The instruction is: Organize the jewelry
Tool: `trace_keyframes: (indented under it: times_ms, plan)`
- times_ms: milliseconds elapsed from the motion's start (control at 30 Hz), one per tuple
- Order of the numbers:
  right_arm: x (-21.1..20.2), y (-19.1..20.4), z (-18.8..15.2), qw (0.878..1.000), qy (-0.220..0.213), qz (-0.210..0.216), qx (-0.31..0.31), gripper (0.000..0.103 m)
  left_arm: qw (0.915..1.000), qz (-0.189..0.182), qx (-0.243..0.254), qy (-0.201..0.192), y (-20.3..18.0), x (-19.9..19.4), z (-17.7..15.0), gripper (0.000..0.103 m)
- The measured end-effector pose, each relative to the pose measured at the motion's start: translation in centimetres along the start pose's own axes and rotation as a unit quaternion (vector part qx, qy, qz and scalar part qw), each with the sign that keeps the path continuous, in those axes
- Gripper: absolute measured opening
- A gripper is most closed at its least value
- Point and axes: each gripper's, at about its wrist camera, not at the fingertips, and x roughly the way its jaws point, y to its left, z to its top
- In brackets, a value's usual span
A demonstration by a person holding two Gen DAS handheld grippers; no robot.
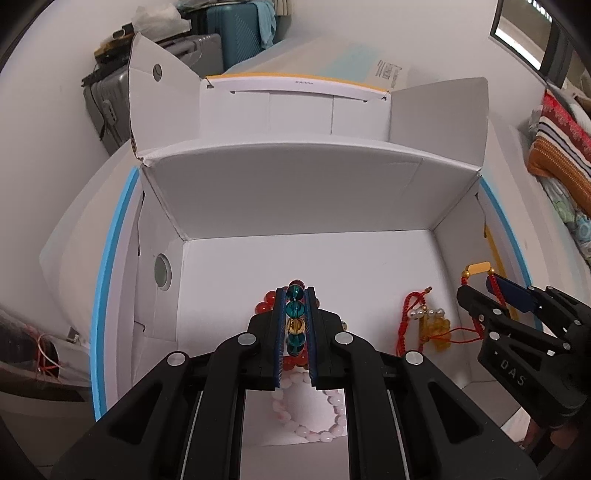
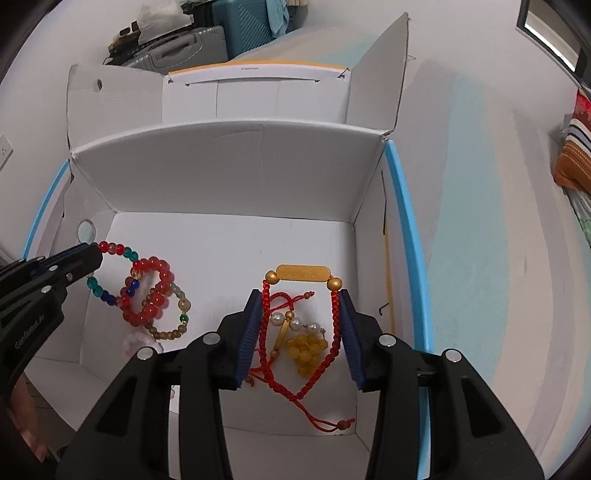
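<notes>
A white cardboard box [image 1: 295,192] [image 2: 229,173] stands open, and both grippers reach down into it. My left gripper [image 1: 295,290] [image 2: 94,254] is shut on a bracelet of teal, amber and red beads [image 1: 295,310] [image 2: 119,249], held above a red bead bracelet [image 2: 155,291] and a pink bead bracelet [image 1: 314,432] on the box floor. My right gripper [image 2: 300,295] [image 1: 480,286] has its pads against both sides of a red cord bracelet with a gold bar [image 2: 303,273] [image 1: 478,266]. Under it lies a red cord piece with pearls and a yellow bead cluster [image 2: 306,347].
A brown-and-green bead bracelet [image 2: 173,332] overlaps the red one. The box sits on a white surface with a blue edge [image 2: 406,206]. Box flaps [image 1: 147,92] stand up at the back. Suitcases [image 1: 229,33] are behind, and a striped cushion [image 1: 561,147] lies to the right.
</notes>
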Motion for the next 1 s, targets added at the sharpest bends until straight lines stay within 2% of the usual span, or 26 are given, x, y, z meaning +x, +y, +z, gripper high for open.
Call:
trace_keyframes:
  times_ms: [133, 233, 300, 333, 400, 467, 600, 800, 1000]
  plan:
    - [0.3, 0.1, 0.3, 1.000, 0.002, 0.005, -0.001, 0.051, 0.9999, 0.011, 0.000, 0.010, 0.2, 0.7, 0.0, 0.011]
    - [0.0, 0.0, 0.2, 1.000, -0.002, 0.013, 0.001, 0.061, 0.9998, 0.018, -0.002, 0.007, 0.4, 0.3, 0.0, 0.017]
    - [-0.4, 0.2, 0.2, 1.000, -0.008, 0.019, 0.000, 0.064, 0.9997, 0.023, -0.006, -0.006, 0.5, -0.7, 0.0, 0.035]
    - [-0.7, 0.3, 0.3, 1.000, -0.013, 0.021, -0.001, 0.065, 0.9996, 0.023, -0.008, -0.016, 0.5, -1.3, 0.0, 0.040]
    - [-2.0, 0.4, 0.3, 0.999, -0.033, 0.028, 0.001, 0.072, 0.9992, 0.020, -0.010, -0.033, 0.4, -2.6, -0.1, 0.057]
    - [-3.3, 0.3, 0.2, 0.998, -0.053, 0.031, 0.002, 0.074, 0.9978, 0.021, -0.014, -0.062, 0.4, -4.5, -0.3, 0.071]
    - [-6.6, 0.1, -0.4, 0.994, -0.100, 0.029, 0.011, 0.081, 0.9946, 0.024, -0.019, -0.099, 0.6, -7.3, -1.2, 0.086]
    - [-10.7, -0.5, -2.8, 0.985, -0.168, 0.014, 0.028, 0.094, 0.9886, 0.032, -0.016, -0.146, 0.5, -10.7, -3.2, 0.097]
    - [-13.3, 0.1, -6.1, 0.978, -0.206, 0.004, 0.028, 0.095, 0.9842, 0.037, -0.004, -0.173, 0.2, -12.5, -6.1, 0.097]
